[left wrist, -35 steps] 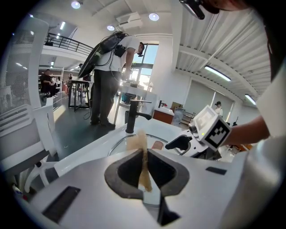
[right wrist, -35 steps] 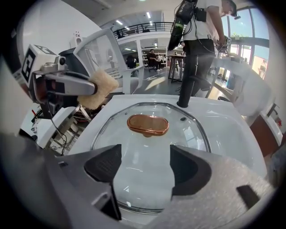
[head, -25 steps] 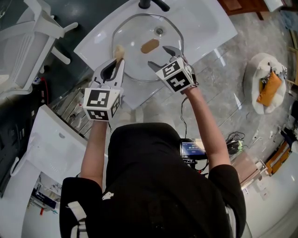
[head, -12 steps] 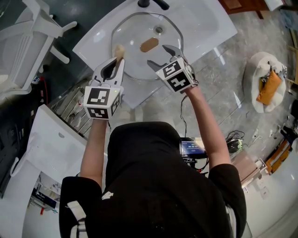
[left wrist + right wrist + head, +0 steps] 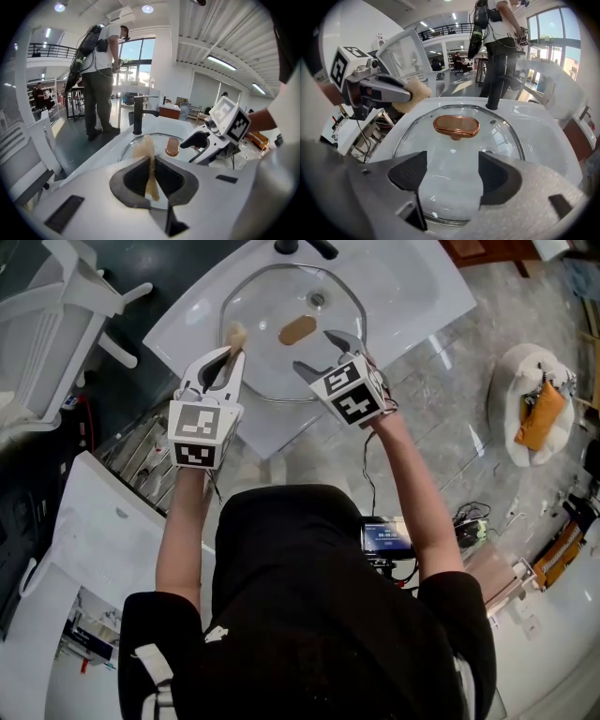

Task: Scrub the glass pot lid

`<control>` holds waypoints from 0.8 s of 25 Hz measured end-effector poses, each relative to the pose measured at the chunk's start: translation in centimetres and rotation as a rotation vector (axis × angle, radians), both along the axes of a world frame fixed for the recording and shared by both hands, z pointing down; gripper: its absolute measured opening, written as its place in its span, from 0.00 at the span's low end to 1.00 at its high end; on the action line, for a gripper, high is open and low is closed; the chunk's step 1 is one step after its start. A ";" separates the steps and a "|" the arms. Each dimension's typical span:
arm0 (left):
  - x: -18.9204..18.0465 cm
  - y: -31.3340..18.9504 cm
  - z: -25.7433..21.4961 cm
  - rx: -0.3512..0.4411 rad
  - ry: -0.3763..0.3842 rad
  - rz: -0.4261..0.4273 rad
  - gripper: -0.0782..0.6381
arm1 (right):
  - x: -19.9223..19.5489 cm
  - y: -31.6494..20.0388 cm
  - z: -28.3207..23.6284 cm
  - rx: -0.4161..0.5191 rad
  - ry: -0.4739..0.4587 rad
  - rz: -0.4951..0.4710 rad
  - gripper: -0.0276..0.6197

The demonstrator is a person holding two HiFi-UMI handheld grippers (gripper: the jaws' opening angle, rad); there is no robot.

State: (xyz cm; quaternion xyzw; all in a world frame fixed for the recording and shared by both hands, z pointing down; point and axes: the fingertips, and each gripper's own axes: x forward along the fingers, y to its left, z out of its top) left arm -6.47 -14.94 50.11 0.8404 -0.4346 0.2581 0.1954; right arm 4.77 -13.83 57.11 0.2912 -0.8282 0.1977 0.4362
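The glass pot lid point(image 5: 272, 367) lies flat in the white sink point(image 5: 403, 287), in front of the black faucet point(image 5: 305, 247). Its copper-coloured knob point(image 5: 298, 330) faces up. The left tongs point(image 5: 228, 351) are pressed together on a tan sponge point(image 5: 236, 334), which is at the left edge of the lid. I cannot tell if the sponge touches the glass. The right tongs point(image 5: 452, 176) are spread, with nothing between them, and hang over the near part of the lid, on the near side of the knob.
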 end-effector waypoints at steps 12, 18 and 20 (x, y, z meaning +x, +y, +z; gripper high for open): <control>-0.7 -2.9 1.4 0.040 -0.130 0.108 0.14 | -0.1 0.0 0.0 -0.021 0.019 -0.002 0.53; -0.1 -4.4 1.9 0.059 -0.215 0.225 0.14 | -0.1 0.0 0.0 -0.026 0.024 -0.002 0.53; 0.1 -5.0 2.1 0.069 -0.258 0.266 0.14 | -0.1 0.0 0.0 -0.027 0.024 -0.001 0.53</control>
